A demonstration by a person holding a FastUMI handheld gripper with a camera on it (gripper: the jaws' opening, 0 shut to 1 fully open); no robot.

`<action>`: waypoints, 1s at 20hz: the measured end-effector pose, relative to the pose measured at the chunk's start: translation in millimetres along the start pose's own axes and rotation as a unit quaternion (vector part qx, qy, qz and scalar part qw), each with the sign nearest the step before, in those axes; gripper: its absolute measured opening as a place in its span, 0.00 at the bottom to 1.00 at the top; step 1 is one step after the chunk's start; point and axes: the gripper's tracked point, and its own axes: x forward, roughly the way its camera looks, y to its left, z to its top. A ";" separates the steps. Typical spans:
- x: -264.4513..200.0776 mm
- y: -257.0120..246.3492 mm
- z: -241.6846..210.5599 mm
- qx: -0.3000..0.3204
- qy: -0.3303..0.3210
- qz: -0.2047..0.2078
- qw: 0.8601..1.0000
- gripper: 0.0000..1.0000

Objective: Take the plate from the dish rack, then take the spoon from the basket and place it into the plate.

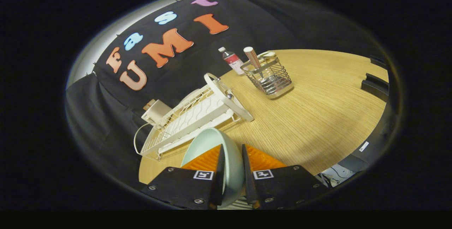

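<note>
Plate in my claw

My claw (pixel 233 158) clamps the pale plate (pixel 212 142) on edge above the wood-grain counter (pixel 317 116); white dish rack (pixel 190 116) beyond-left, wire basket (pixel 270 77) farther.

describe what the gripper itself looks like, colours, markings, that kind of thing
The gripper has two fingers with ribbed orange outer faces and flat black inner pads. Each sits on a black angular block, and each block carries a small white square tag with a black pattern near the finger base. Round silver screw heads dot the blocks' corners. No cables or sleeve can be seen.
</note>
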 end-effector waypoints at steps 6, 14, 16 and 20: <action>8.4 -7.1 16.1 -0.032 -0.020 -0.003 0.999 0.60; 3.1 -30.6 80.1 -0.092 -0.103 -0.026 0.990 0.97; -0.2 -39.5 102.3 -0.113 -0.138 -0.043 0.983 0.99; -13.1 -39.2 142.6 -0.162 -0.216 -0.045 0.962 0.98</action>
